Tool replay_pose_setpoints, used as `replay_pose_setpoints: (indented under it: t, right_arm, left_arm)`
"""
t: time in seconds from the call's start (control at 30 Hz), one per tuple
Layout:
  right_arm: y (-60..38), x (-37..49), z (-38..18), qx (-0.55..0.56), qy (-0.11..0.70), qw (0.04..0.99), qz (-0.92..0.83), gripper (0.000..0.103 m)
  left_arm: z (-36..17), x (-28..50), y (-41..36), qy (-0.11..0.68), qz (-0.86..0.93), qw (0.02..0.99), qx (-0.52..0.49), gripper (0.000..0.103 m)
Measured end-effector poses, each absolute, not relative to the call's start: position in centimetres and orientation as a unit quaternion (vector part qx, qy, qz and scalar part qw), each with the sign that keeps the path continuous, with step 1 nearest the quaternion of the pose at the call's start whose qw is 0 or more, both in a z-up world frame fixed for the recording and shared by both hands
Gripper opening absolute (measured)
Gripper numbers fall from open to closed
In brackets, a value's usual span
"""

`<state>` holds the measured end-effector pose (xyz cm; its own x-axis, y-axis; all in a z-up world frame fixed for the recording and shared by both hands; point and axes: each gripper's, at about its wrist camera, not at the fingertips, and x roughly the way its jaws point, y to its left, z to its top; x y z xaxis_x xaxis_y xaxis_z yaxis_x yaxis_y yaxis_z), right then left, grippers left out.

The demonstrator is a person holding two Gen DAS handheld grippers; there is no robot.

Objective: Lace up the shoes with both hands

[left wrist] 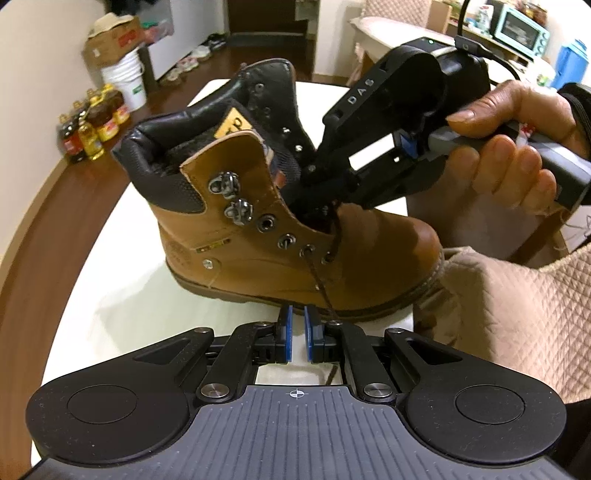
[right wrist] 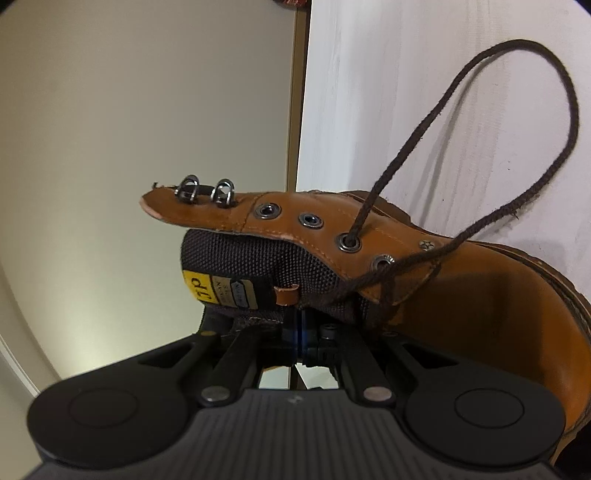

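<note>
A tan boot [left wrist: 258, 258] with a black collar stands on the white table [left wrist: 122, 295], toe to the right. A dark brown lace [left wrist: 317, 280] leaves a lower eyelet and runs down past the outside of my left gripper's right finger. My left gripper [left wrist: 297, 334] hovers before the sole, pads slightly apart with nothing between them. My right gripper [left wrist: 325, 195], held by a hand [left wrist: 517, 147], dips into the boot's opening by the tongue. There a taut lace strand rises to its tips. Up close, the boot [right wrist: 461, 314] fills the view, the lace [right wrist: 569, 110] loops wide, and the right gripper [right wrist: 297, 328] is shut beneath the tongue.
A quilted beige sleeve [left wrist: 517, 314] covers the table's right side by the toe. On the floor at left stand oil bottles [left wrist: 92, 125] and a white bucket [left wrist: 125, 81] under a cardboard box. A light blue toaster oven [left wrist: 521, 29] sits far back right.
</note>
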<state>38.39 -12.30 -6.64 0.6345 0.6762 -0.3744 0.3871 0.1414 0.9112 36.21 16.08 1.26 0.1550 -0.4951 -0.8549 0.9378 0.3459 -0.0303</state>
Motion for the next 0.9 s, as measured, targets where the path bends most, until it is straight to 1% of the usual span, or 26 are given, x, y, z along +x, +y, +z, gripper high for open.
replay_pose_setpoints:
  t: [0.2,0.37,0.4,0.43,0.47,0.53,0.6,0.7,0.83,0.9]
  right_arm:
    - [-11.5,39.1,-6.7,0.628,0.435,0.632,0.131,0.003]
    - [-11.6,39.3,-6.7,0.63,0.436,0.629,0.133,0.003]
    - [-11.6,39.3,-6.6,0.629,0.436,0.629,0.134,0.003]
    - [-11.6,39.3,-6.6,0.629,0.436,0.629,0.135,0.003]
    - [-11.7,39.3,-6.6,0.629,0.436,0.63,0.134,0.003]
    - [-11.8,39.3,-6.5,0.628,0.435,0.631,0.133,0.003]
    - [-12.1,38.8,-6.1,0.629,0.427,0.638,0.125,0.008]
    - [-12.7,37.3,-4.6,0.614,0.409,0.667,0.104,0.009]
    - [-13.1,33.4,-2.5,0.599,0.377,0.702,0.076,0.009]
    - [-12.8,32.3,-2.3,0.6,0.375,0.704,0.066,0.009]
  left_arm:
    - [2.1,36.8,15.4,0.404,-0.496,0.727,0.249,0.009]
    - [2.1,37.2,14.6,0.404,-0.497,0.727,0.25,0.01]
    - [2.0,37.2,14.5,0.404,-0.498,0.725,0.25,0.01]
    - [2.1,37.2,14.4,0.402,-0.498,0.726,0.25,0.003]
    - [2.1,37.2,14.4,0.399,-0.497,0.729,0.251,0.002]
    - [2.3,37.3,14.9,0.396,-0.494,0.732,0.251,0.002]
    - [2.7,37.3,15.9,0.395,-0.486,0.738,0.251,0.002]
    - [2.7,37.3,18.7,0.415,-0.463,0.73,0.284,0.002]
    - [0.8,38.1,24.5,0.459,-0.395,0.704,0.372,0.002]
    - [-0.2,39.2,27.6,0.479,-0.352,0.698,0.399,0.002]
